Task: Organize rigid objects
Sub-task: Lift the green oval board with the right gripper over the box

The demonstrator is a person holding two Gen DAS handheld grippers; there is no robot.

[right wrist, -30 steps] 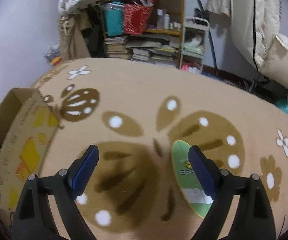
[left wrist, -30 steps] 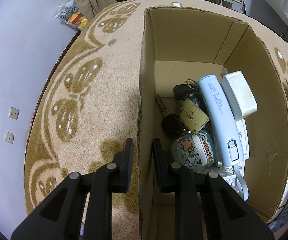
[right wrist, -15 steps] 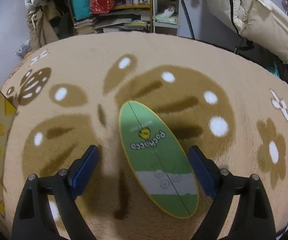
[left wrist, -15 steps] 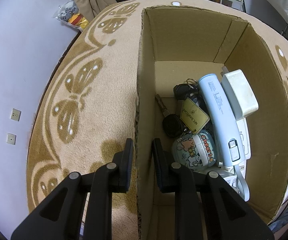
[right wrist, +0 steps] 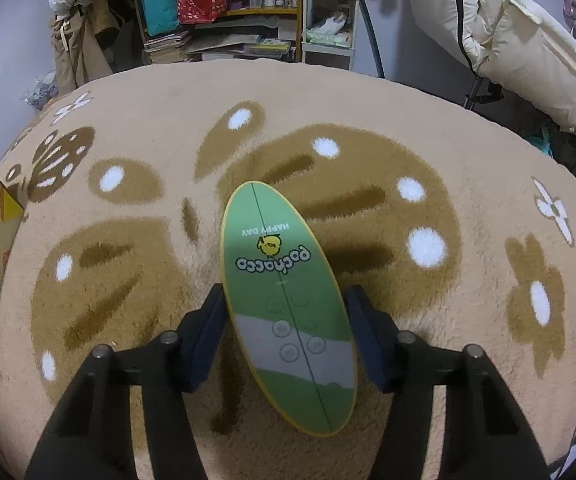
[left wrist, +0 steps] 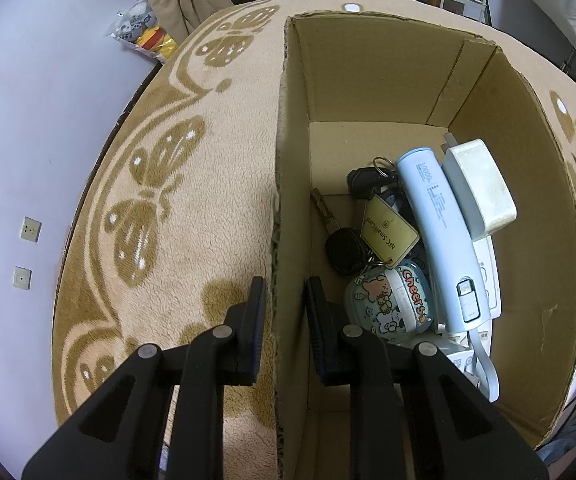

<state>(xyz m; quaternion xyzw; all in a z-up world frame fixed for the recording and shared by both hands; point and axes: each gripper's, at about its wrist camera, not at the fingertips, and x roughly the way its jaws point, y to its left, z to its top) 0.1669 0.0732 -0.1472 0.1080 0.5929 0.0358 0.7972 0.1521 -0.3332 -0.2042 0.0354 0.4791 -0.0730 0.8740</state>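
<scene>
Board (right wrist: 284, 304) lies flat, long axis running away between closing right tool (right wrist: 286, 332).

The green oval case (right wrist: 288, 304) on the rug carries "HAPPY DAY" and, under a small yellow figure, the word "pochacco" — both upside down in the right wrist view. In the cardboard box (left wrist: 528, 160), the pale yellow tag (left wrist: 388, 228) on the key ring reads "NFC Smart Card". The round cartoon tin (left wrist: 388, 304) says "Cheers" in orange letters. The light blue power bank (left wrist: 440, 232) shows "10000" — its finer print is too small to read.
</scene>
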